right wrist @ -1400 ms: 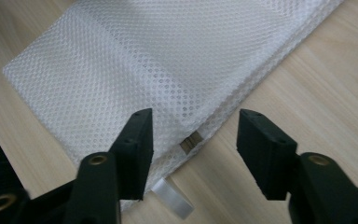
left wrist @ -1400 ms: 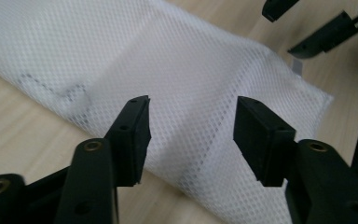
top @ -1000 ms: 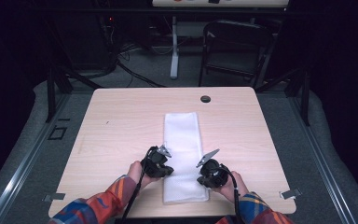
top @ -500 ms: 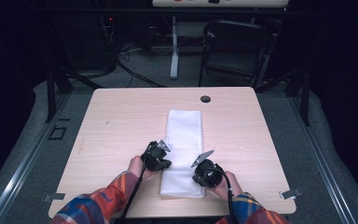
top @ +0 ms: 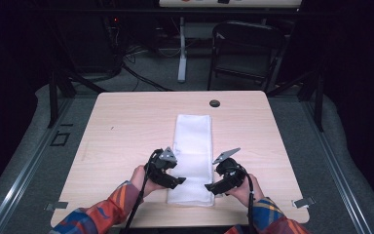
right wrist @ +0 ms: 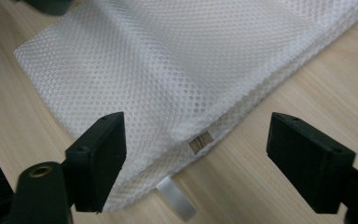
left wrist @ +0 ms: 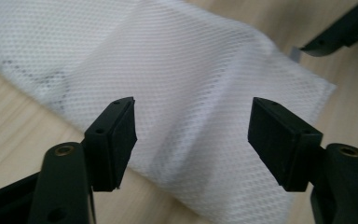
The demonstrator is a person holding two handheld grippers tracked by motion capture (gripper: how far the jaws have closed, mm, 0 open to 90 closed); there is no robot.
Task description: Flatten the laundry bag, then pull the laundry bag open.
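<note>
now both the left gripper (top: pixel 177 181) and the right gripper (top: pixel 209 188) have just been opening, jaws wide with nothing pinched, hovering over the near end of the folded white mesh cloth (top: pixel 193 146) lying lower centre on the table (top: pixel 126 126), so i judge the fold just released.

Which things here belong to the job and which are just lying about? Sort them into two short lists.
In the job:
- folded white mesh cloth
- left gripper, jaws just opened, nothing between the pads
- right gripper, jaws just opened, also holding nothing
- table it lies on

Lying about:
- black round cap in the tabletop
- dark chair behind
- cables on the floor
</note>
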